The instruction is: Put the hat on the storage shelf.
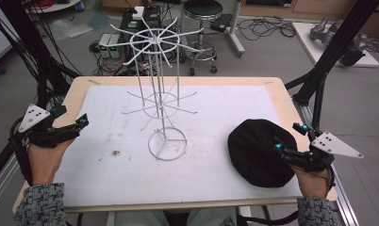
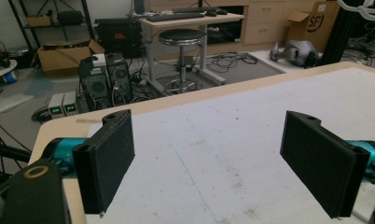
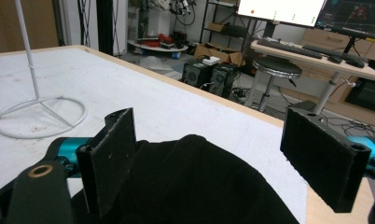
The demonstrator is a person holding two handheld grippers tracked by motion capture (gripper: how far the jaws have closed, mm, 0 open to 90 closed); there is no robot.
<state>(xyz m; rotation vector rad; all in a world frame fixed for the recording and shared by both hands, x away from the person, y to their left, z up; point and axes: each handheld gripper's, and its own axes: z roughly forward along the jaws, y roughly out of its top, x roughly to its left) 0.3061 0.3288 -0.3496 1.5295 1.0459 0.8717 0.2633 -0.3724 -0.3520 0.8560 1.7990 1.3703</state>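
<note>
A black cloth cap lies on the white mat at the right of the table. My right gripper hovers at its right edge with jaws open; in the right gripper view the cap bulges up between and below the two spread pads, touching neither. A white wire rack with radiating hooks stands mid-table on a ring base, whose ring appears at the left of the right gripper view. My left gripper rests at the table's left edge, open, with bare mat between its pads.
The white mat covers most of the wooden table. A small brown speck lies left of the rack base. Beyond the far edge stand a stool, computer boxes and cables on the floor.
</note>
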